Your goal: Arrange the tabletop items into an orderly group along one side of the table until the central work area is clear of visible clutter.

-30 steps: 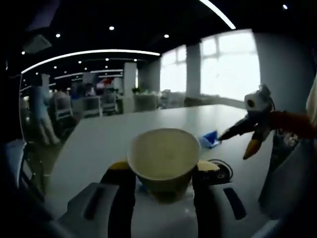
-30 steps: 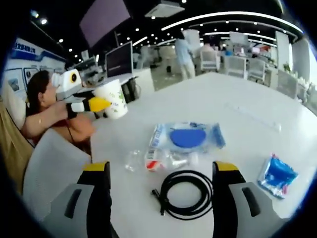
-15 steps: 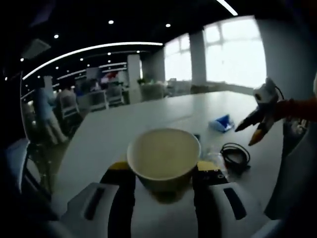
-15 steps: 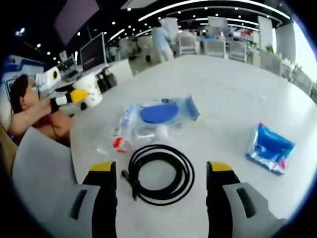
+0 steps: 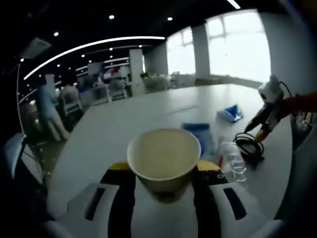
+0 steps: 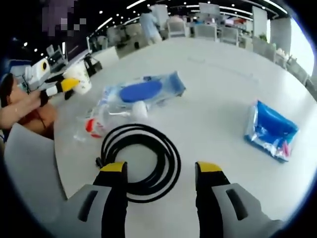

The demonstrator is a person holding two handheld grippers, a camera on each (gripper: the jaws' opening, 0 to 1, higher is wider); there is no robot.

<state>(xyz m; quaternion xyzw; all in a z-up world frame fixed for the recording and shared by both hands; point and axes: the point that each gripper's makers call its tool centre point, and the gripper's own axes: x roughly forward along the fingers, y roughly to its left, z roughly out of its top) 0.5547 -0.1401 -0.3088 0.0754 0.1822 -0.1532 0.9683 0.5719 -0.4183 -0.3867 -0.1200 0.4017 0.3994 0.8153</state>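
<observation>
Two grippers: left gripper (image 5: 163,173) clamps the paper cup (image 5: 164,159); right gripper (image 6: 159,171) spread over the cable (image 6: 140,161); no legible writing.

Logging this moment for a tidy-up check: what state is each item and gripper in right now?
Paper cup: upright, clamped in left gripper.
Right gripper: open, above black cable.
Black cable: coiled, flat on table.
Plastic bottle: lying on its side.
Blue pouch: lying flat, apart.

Bright windows (image 5: 233,44), ceiling light strips (image 5: 89,47), chairs (image 6: 218,34).
</observation>
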